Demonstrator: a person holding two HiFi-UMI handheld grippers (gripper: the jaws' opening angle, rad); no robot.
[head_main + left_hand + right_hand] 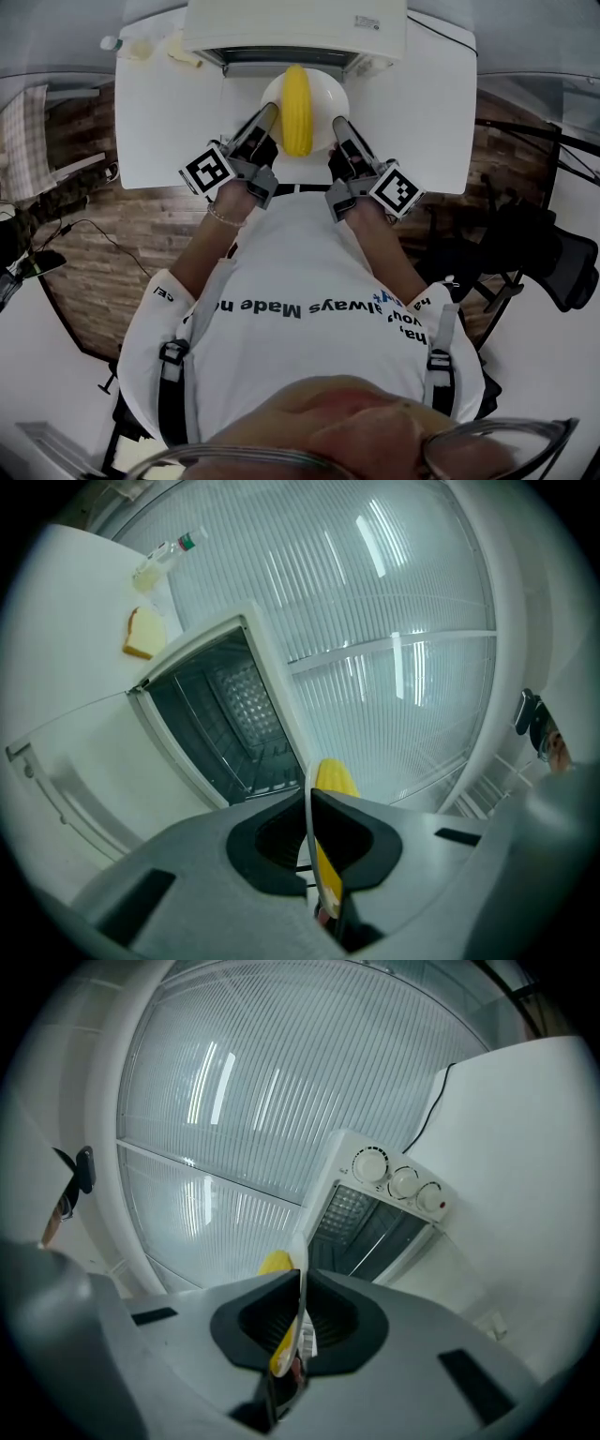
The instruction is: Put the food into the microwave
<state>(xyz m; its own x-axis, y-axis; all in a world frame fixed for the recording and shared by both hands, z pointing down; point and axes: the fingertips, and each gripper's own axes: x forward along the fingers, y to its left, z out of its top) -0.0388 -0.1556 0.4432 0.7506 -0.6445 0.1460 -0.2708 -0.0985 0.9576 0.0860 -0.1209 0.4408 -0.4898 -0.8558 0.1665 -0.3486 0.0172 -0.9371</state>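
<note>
A long yellow piece of food (pixel 297 110) lies on a white plate (pixel 326 94) held just in front of the open white microwave (pixel 295 30). My left gripper (pixel 265 118) is shut on the plate's left rim and my right gripper (pixel 339 127) on its right rim. In the left gripper view the plate's edge (pixel 308 855) stands between the black pads of the left gripper (pixel 311 803), with the food (pixel 335 780) and the dark microwave cavity (pixel 225 724) beyond. The right gripper view shows the right gripper (pixel 300 1283) on the plate's rim (pixel 300 1321), the food (pixel 277 1265) and the microwave's knobs (pixel 403 1183).
The microwave stands at the back of a white table (pixel 422 122). A slice of bread (pixel 142 635) and a small bottle (pixel 169 553) lie at the table's far left corner. A black chair (pixel 548 253) stands on the wood floor to the right.
</note>
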